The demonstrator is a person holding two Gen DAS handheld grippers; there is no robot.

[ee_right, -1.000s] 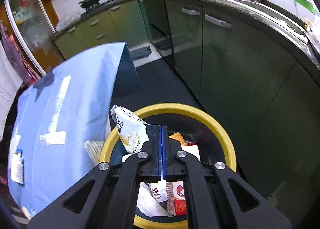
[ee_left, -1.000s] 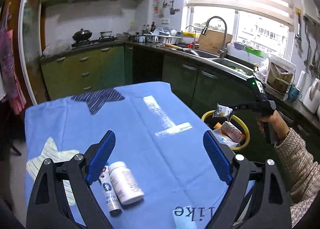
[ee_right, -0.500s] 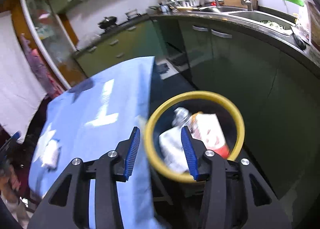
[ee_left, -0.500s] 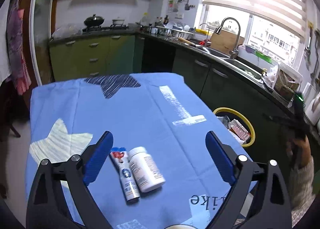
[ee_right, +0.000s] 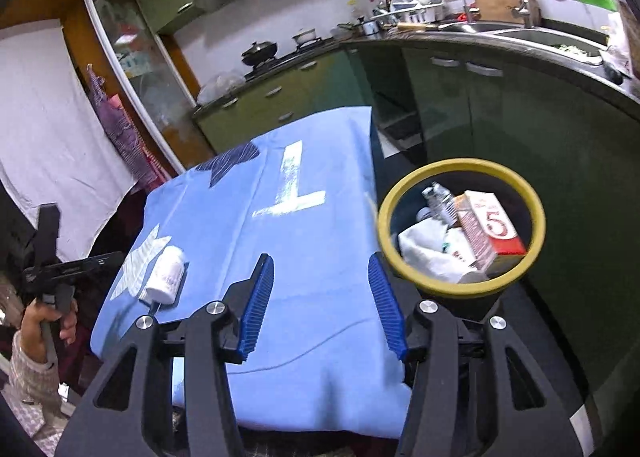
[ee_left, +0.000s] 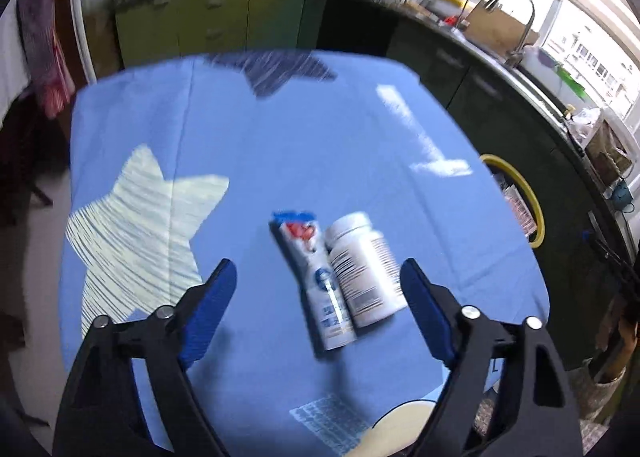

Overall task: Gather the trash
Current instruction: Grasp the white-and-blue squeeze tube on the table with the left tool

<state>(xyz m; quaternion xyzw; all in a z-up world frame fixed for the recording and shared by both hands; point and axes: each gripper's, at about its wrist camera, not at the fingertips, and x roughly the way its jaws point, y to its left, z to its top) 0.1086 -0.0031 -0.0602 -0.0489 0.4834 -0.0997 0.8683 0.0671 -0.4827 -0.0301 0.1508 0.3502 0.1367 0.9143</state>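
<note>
Left gripper [ee_left: 316, 285]: jaws spread wide and closing, hanging over the table with the bottle and tube between the blue pads [ee_left: 208, 309] but not touched by them.
Right gripper [ee_right: 322, 303]: jaws partly apart and opening, nothing between them; it points over the table's near right edge, just beside the bin.
White pill bottle [ee_left: 364, 269]: lies on its side on the blue tablecloth [ee_left: 280, 145], near the table's front edge, cap pointing away from the left camera.
Tube [ee_left: 316, 277]: white with a red and blue end, lying flat, touching the bottle along its left side.
Trash bin [ee_right: 460, 165]: black with a yellow rim, on the floor just off the table's right edge, between table and green cabinets [ee_right: 520, 109].
Bin contents: a red and white carton [ee_right: 490, 233], crumpled white paper [ee_right: 424, 249] and a silvery wrapper [ee_right: 438, 197].
Person: a hand [ee_right: 48, 319] in a patterned sleeve grips the left gripper's handle at the table's left edge.
</note>
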